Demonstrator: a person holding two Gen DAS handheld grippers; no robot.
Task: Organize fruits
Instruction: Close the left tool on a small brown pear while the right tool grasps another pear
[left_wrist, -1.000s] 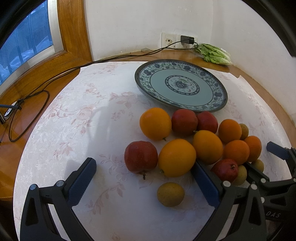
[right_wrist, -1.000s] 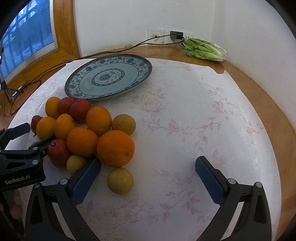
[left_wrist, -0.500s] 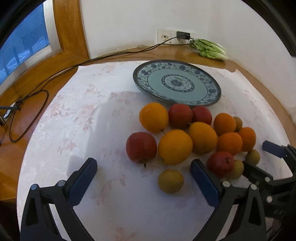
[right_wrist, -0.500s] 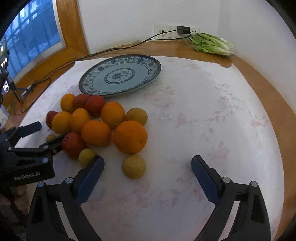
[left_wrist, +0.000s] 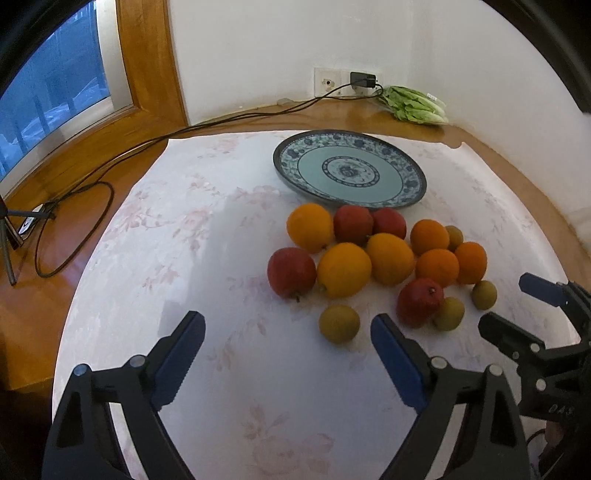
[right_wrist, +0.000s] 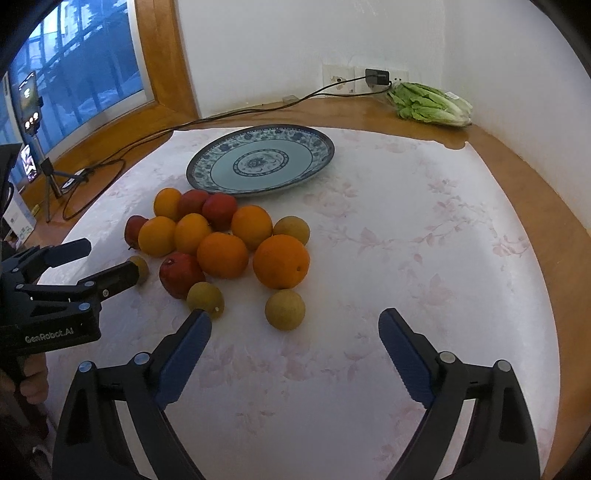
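A heap of fruit lies on the white floral tablecloth: several oranges (left_wrist: 343, 269) (right_wrist: 280, 261), red apples (left_wrist: 291, 272) (right_wrist: 181, 274) and small yellow-brown fruits (left_wrist: 338, 324) (right_wrist: 285, 309). An empty blue patterned plate (left_wrist: 410, 188) (right_wrist: 317, 162) stands just behind the heap. My left gripper (left_wrist: 288, 354) is open and empty, in front of the heap. My right gripper (right_wrist: 295, 350) is open and empty, just in front of the nearest small fruit. Each gripper shows in the other's view (left_wrist: 517, 306) (right_wrist: 99, 264).
A bag of lettuce (left_wrist: 413, 105) (right_wrist: 432, 105) lies at the back by the wall socket. A black cable (left_wrist: 110, 166) runs across the wooden sill to the left. A phone on a tripod (right_wrist: 29, 107) stands by the window. The tablecloth (right_wrist: 424, 258) covers a round table.
Both grippers have pulled back and up from the fruit heap, so the fruits sit farther from the fingers. The fruit and plate have not moved.
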